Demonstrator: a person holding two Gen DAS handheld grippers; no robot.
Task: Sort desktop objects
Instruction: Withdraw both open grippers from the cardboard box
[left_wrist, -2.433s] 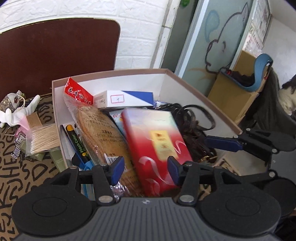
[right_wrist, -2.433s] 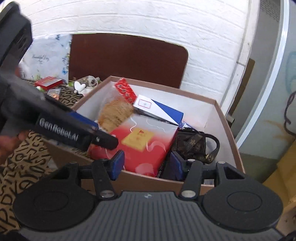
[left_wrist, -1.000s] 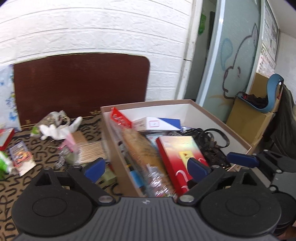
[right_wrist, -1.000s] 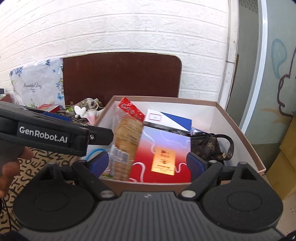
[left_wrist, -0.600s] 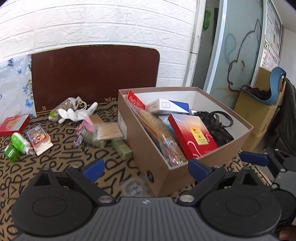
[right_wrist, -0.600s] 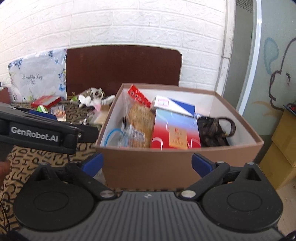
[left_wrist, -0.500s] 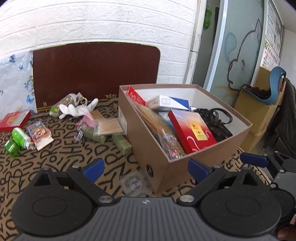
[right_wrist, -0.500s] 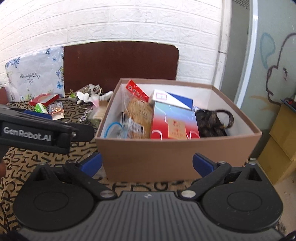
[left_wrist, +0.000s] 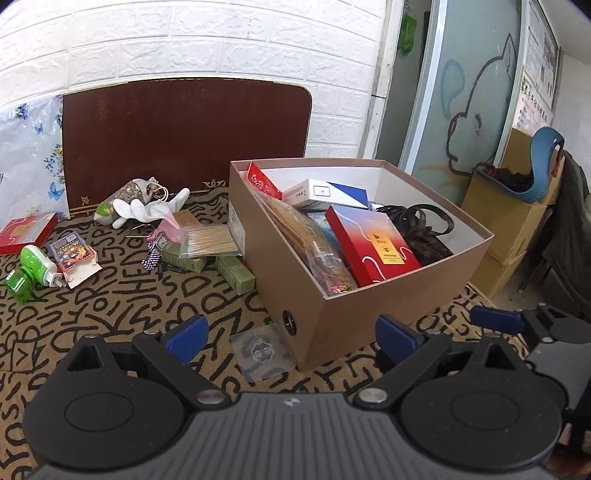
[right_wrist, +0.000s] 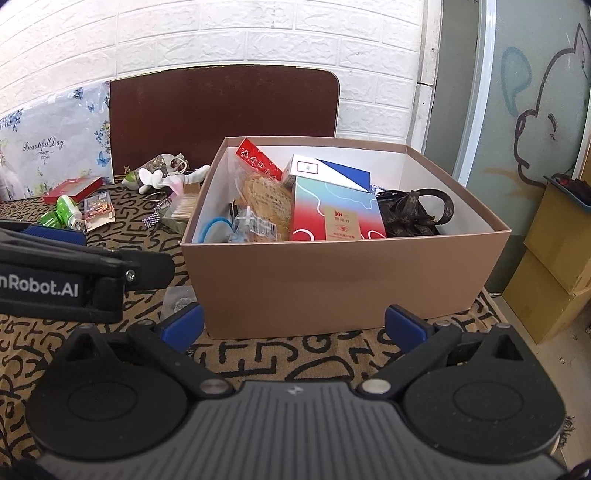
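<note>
I hold my left tongs (left_wrist: 291, 334) wide apart and empty, low over the patterned surface (left_wrist: 110, 295), just near of the brown cardboard box (left_wrist: 354, 317). My right tongs (right_wrist: 295, 326) are spread just as wide, gripping nothing, in front of the box's near wall (right_wrist: 347, 284).

Inside the box a red gift box (left_wrist: 373, 245) leans against a bag of crackers (left_wrist: 314, 247); a white and blue carton (left_wrist: 325, 192) lies at the far side and a dark strapped bag (left_wrist: 421, 225) fills the right side. From the right wrist view a blue loop (right_wrist: 214, 227) shows at the box's left side.

Left of the box, on the surface, lie a bundle of cotton swabs (left_wrist: 210, 240), two green cartons (left_wrist: 234, 273), a white plush toy (left_wrist: 147, 208), a green plug device (left_wrist: 27, 267), a card pack (left_wrist: 70, 253) and a flat red box (left_wrist: 26, 232). A clear plastic packet (left_wrist: 264, 356) lies touching the box's near corner, between my left tongs.
</note>
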